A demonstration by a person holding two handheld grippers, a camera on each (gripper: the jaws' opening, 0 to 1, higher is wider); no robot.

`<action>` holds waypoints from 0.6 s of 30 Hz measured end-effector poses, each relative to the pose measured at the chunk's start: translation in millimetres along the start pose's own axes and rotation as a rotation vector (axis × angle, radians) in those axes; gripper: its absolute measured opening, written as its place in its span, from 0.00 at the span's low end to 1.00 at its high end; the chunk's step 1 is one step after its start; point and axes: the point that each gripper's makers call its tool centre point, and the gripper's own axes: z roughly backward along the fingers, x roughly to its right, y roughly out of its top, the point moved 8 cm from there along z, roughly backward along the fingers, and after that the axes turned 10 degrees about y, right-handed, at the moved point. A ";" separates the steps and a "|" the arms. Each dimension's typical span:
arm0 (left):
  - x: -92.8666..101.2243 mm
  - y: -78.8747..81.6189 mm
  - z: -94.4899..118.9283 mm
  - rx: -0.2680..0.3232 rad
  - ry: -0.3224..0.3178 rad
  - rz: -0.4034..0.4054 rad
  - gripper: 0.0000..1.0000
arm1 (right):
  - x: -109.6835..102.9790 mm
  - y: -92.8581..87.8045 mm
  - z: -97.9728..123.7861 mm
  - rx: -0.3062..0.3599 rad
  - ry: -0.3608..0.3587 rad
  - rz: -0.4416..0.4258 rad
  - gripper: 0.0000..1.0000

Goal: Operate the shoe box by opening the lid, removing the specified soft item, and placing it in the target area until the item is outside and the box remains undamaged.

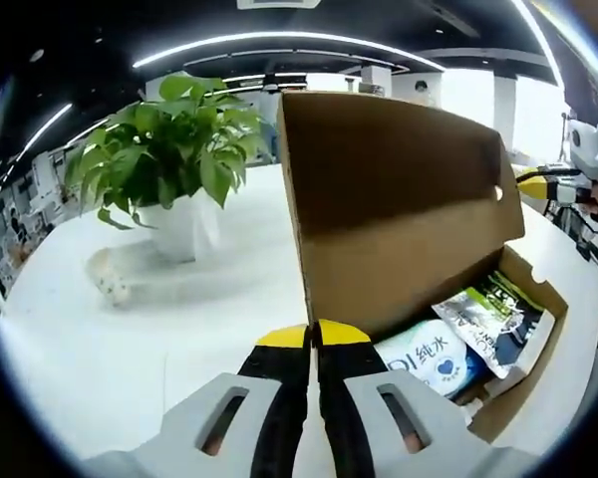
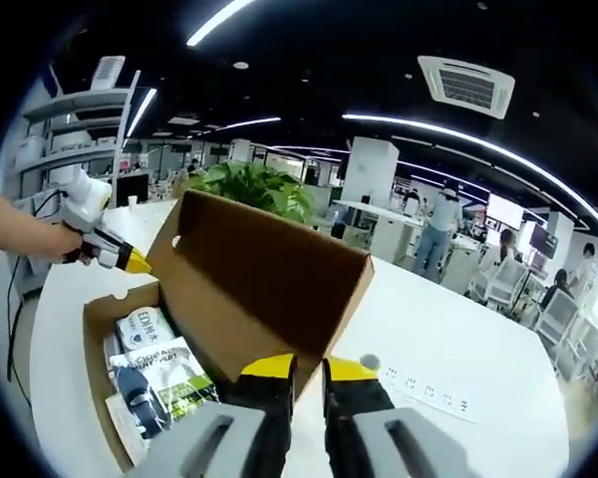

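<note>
The brown cardboard shoe box (image 1: 399, 209) is sitting open on the smooth white counter (image 1: 179, 329), its plain matte lid (image 2: 269, 269) standing upright along the far side, and inside it several glossy soft packets are lying, among them one white pack with blue print (image 1: 434, 360) and one green-and-white pouch (image 2: 169, 376). The left claw (image 1: 312, 337) is closing its yellow-tipped jaws together at the lid's near corner, whether pinching cardboard I cannot tell, while the right claw (image 2: 309, 368) is holding its jaws slightly apart against the lid's edge. One leafy green plant in a white pot (image 1: 174, 227) is standing on the left of the counter.
</note>
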 end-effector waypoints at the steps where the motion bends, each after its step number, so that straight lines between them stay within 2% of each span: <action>1: 0.0 0.2 -0.1 0.000 -0.001 -0.002 0.00 | -0.3 -2.9 -0.3 -0.009 0.002 -0.006 0.05; 9: -0.2 3.2 -3.5 0.001 -0.004 -0.006 0.00 | -2.1 -21.5 -5.3 -0.054 0.003 -0.074 0.04; 14: -1.0 5.4 -5.4 -0.005 -0.008 -0.008 0.00 | -2.1 -28.5 -10.0 -0.071 0.013 -0.176 0.02; 18: -1.1 6.8 -5.9 -0.008 -0.011 -0.010 0.00 | -3.3 -31.4 -11.6 -0.082 0.014 -0.219 0.00</action>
